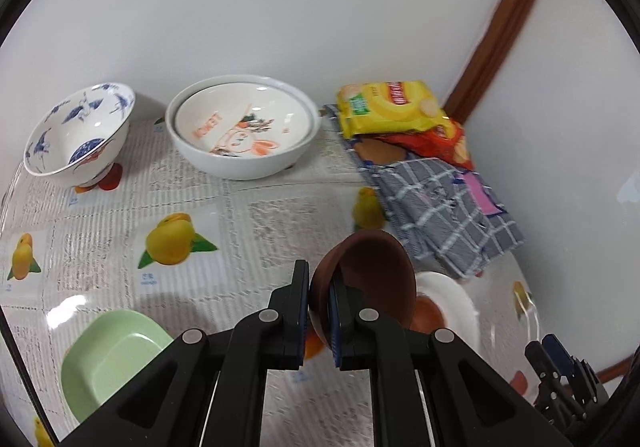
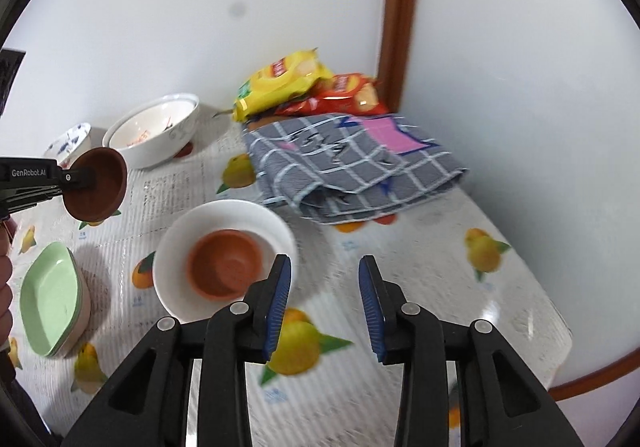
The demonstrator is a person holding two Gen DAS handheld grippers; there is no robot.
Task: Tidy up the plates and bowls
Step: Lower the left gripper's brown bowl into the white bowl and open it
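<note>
We hold a small dark brown bowl [image 1: 370,279] in the air above the table, tilted on its side, its wall pinched between the two fingers of our left gripper [image 1: 320,311] — one finger inside the rim, one outside. It looks light and rigid, probably plastic or wood, with a smooth wall that could slip, so the rim grip seems the right place to hold it. Below and to its right sits a white bowl [image 2: 176,287] with an orange-brown bowl [image 2: 226,263] nested inside, a likely stacking spot. Our right gripper [image 2: 325,303] hangs with its fingers spread apart, holding nothing. Farther out on the fruit-print tablecloth [image 2: 420,287] are a green dish [image 2: 50,299], a blue-patterned bowl [image 1: 80,131], a large white bowl [image 1: 244,127], a folded checked cloth [image 2: 352,167] and snack packets [image 2: 288,83].
</note>
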